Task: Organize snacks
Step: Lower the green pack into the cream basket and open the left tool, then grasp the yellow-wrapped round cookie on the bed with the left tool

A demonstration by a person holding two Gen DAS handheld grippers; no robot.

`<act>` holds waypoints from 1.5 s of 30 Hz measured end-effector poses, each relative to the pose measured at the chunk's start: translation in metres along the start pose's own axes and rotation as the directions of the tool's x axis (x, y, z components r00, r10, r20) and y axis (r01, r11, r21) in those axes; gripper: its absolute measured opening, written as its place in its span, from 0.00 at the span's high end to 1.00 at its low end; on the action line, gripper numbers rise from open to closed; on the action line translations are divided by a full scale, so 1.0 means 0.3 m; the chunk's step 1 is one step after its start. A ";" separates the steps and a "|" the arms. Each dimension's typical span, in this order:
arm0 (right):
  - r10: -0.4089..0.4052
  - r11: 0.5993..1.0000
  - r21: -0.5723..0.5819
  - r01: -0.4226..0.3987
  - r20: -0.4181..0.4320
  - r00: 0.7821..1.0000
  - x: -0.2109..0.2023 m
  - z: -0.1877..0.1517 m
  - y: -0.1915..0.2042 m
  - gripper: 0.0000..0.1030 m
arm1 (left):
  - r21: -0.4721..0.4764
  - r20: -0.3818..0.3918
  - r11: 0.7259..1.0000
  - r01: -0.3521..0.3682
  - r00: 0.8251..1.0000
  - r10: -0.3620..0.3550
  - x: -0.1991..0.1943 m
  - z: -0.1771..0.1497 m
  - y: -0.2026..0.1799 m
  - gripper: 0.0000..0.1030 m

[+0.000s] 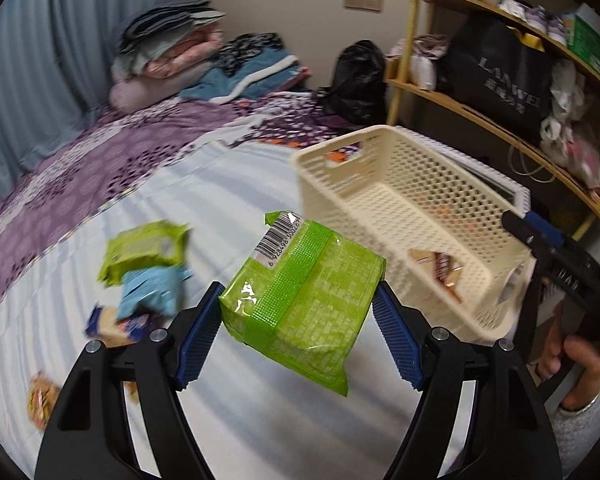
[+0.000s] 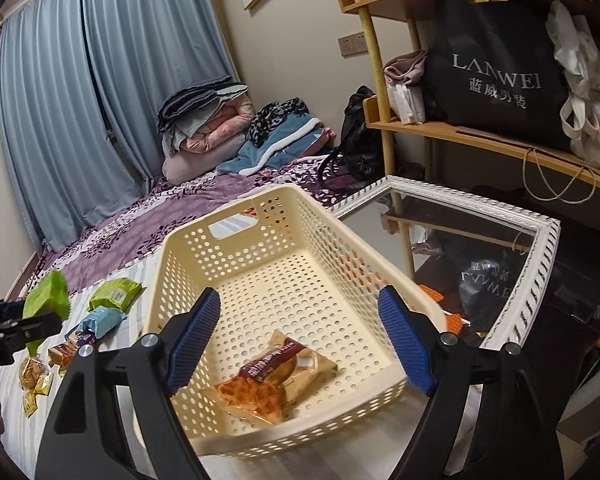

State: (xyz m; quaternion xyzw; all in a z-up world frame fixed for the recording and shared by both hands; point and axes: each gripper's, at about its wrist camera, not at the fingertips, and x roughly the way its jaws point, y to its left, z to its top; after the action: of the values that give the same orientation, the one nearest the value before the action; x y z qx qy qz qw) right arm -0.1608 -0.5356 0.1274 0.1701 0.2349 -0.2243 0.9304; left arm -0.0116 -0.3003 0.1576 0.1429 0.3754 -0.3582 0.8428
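Carrying green pkt (image 1: 300, 300) clamped in L gripper (image 1: 298, 336) toward basket (image 1: 384, 136) at 2 o'clock for binning; R gripper (image 2: 300, 340) jaws apart, empty.

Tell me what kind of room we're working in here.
Most likely a bedroom: the snacks lie on a bed, folded blankets are stacked by the curtains, and a shelf holds bags.

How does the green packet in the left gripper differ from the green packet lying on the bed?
The held green packet hangs in the air, clamped between the left gripper pads; the lying green packet rests on the bed. The held one stands alone; the lying one touches a blue packet. Both are lime-green wrappers outside the basket.
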 end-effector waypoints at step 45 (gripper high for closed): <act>-0.010 1.000 0.003 0.010 0.043 0.999 -0.036 0.003 0.032 0.21 | -0.161 -0.181 0.987 -0.027 0.984 -0.002 0.429 0.020 0.135 0.04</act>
State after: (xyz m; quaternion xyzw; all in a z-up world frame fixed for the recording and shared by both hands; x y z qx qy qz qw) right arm -0.1642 -0.5242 0.1356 0.1651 0.2156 -0.2329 0.9338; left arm 0.0797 -0.3389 0.0659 0.1079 0.4771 -0.3066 0.8166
